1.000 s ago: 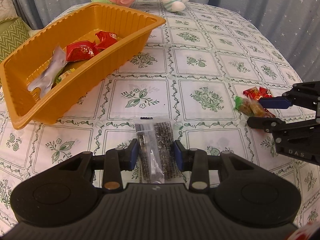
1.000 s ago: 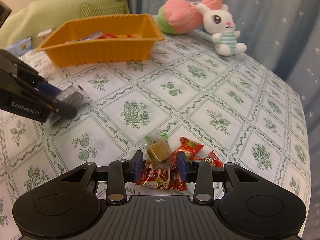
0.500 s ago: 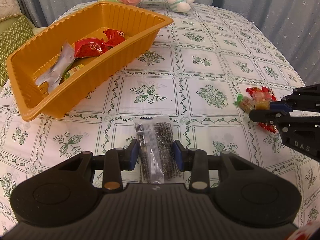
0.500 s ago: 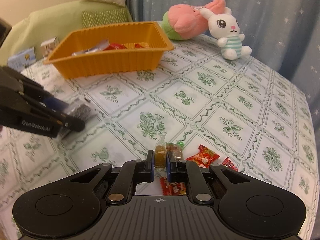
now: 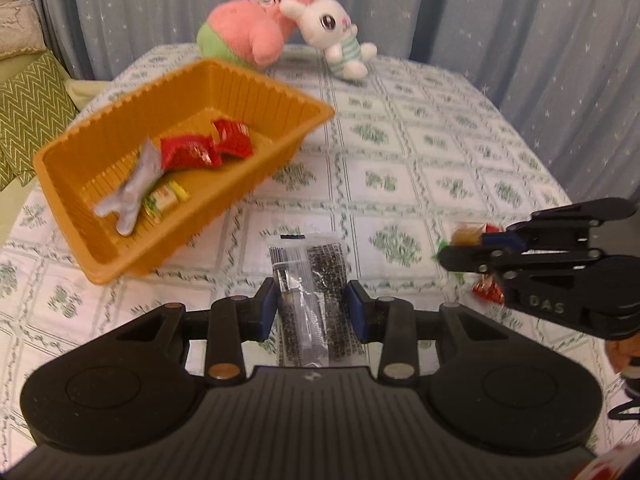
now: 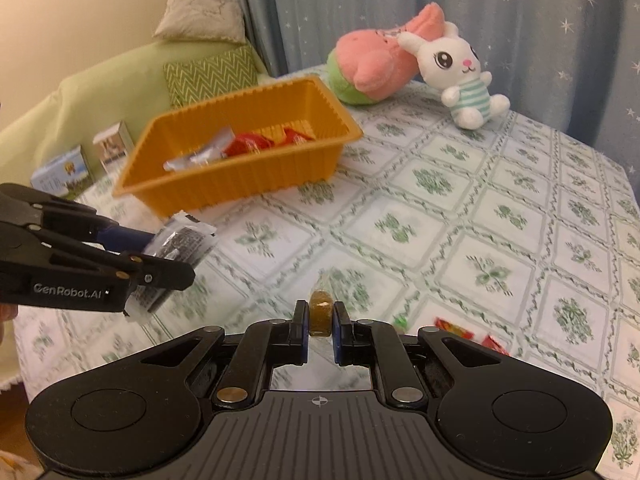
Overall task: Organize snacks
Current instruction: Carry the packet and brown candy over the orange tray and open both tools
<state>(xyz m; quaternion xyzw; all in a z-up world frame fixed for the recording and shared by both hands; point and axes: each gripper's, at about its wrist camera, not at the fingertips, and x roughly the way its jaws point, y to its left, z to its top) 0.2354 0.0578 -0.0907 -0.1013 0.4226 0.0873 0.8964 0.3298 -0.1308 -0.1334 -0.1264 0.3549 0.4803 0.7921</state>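
Observation:
My left gripper [image 5: 312, 307] is shut on a clear packet of dark seeds [image 5: 310, 280] and holds it above the tablecloth; the packet also shows in the right wrist view [image 6: 176, 248]. My right gripper [image 6: 320, 328] is shut on a brown wrapped candy [image 6: 320, 312], lifted off the table; the candy also shows in the left wrist view [image 5: 466, 236]. The orange tray [image 5: 100, 264] stands ahead to the left and holds red packets [image 5: 192, 152], a silver wrapper [image 5: 132, 192] and a yellow-green packet [image 5: 164, 200]. Red candies [image 6: 456, 328] and a green one [image 6: 400, 322] lie on the cloth under my right gripper.
A pink plush [image 5: 248, 36] and a white bunny [image 5: 340, 40] sit at the table's far edge beyond the tray. Small boxes [image 6: 64, 168] stand left of the tray by a green sofa [image 6: 60, 96]. Blue curtains [image 5: 520, 40] hang behind.
Both grippers have lifted from the table with their snacks. The right gripper, open around the candies one second ago, closed on the brown candy and raised it.

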